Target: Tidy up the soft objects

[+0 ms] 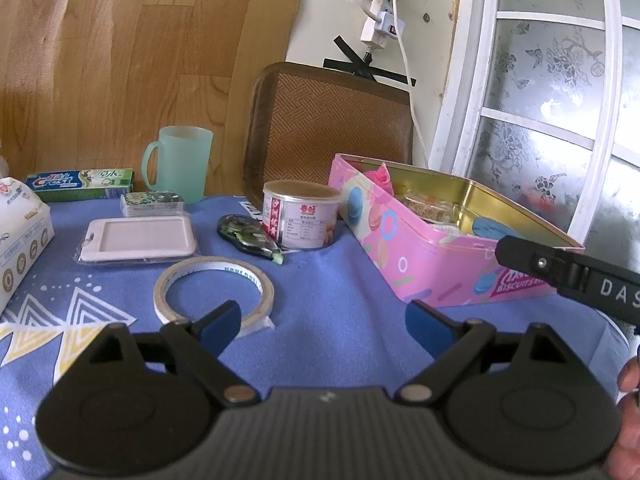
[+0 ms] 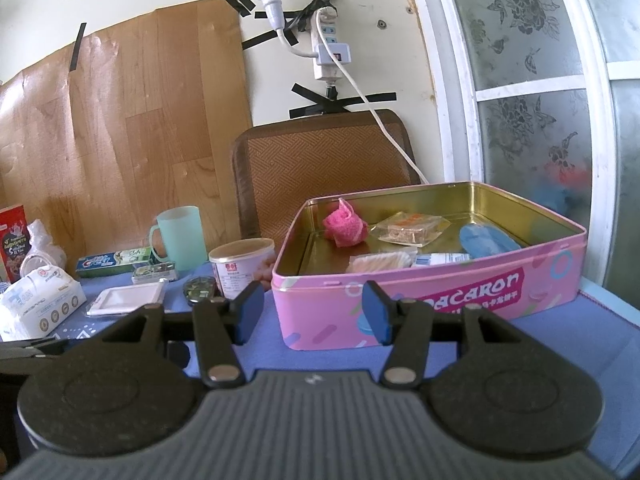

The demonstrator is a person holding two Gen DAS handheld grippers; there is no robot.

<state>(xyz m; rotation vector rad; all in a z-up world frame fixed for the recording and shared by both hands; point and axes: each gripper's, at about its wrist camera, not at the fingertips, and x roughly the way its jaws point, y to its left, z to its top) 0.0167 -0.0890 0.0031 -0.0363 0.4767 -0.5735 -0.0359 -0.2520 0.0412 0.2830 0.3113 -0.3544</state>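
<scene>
Blue patterned cloth covers the surface (image 1: 328,312), which stands against a wall with wood-look panelling, taped cables and a frosted window at the right. On the right side sits an open pink tin (image 2: 420,304). Inside it lie a pink soft toy (image 2: 345,229), a clear snack packet (image 2: 412,229), a blue soft piece (image 2: 486,240), a pack of cotton swabs (image 2: 380,263) and a small white packet.

Left of the tin stand a can (image 1: 301,216) and a correction-tape dispenser (image 1: 248,236) just beside it. Further left are a tape roll (image 1: 214,292), a white card holder (image 1: 140,238), a toothpaste box (image 1: 80,184), a green mug (image 1: 180,162) and a tissue pack (image 1: 20,236) at the edge.

The left gripper (image 1: 324,324) hovers low over the cloth with its fingers spread wide and nothing between them; the tape roll lies just behind its left finger. The right gripper (image 2: 312,312) points at the tin's front wall, fingers partly spread and empty.
</scene>
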